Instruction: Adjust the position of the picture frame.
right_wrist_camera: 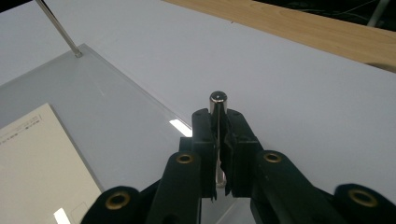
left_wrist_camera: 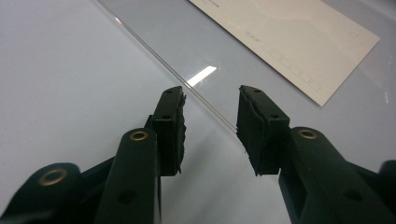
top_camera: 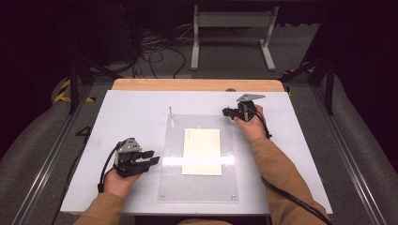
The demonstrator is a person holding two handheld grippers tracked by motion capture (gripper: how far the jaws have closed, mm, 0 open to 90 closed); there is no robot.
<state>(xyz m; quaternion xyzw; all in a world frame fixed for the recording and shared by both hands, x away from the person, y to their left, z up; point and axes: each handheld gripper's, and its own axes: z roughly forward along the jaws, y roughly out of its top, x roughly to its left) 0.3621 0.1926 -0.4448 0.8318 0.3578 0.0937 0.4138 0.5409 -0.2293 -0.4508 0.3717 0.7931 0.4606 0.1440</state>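
A clear acrylic plate (top_camera: 199, 185) lies on the white table with a cream paper card (top_camera: 202, 151) on it. A thin metal pin (top_camera: 171, 112) stands upright at the plate's far left corner. My right gripper (top_camera: 227, 112) is at the plate's far right corner, shut on a second metal pin (right_wrist_camera: 217, 100) whose round top pokes above the jaws. The far pin (right_wrist_camera: 58, 27) also stands in the right gripper view. My left gripper (top_camera: 151, 157) rests left of the plate's edge (left_wrist_camera: 187, 84), open, with nothing between its pads (left_wrist_camera: 261, 126). The card (left_wrist_camera: 289, 42) lies beyond it.
The white table top (top_camera: 131, 117) has a wooden strip (top_camera: 197, 85) along its far edge. Small screws mark the plate's near corners (top_camera: 163, 197). Behind the table are floor cables (top_camera: 155, 51) and a white stand (top_camera: 232, 28).
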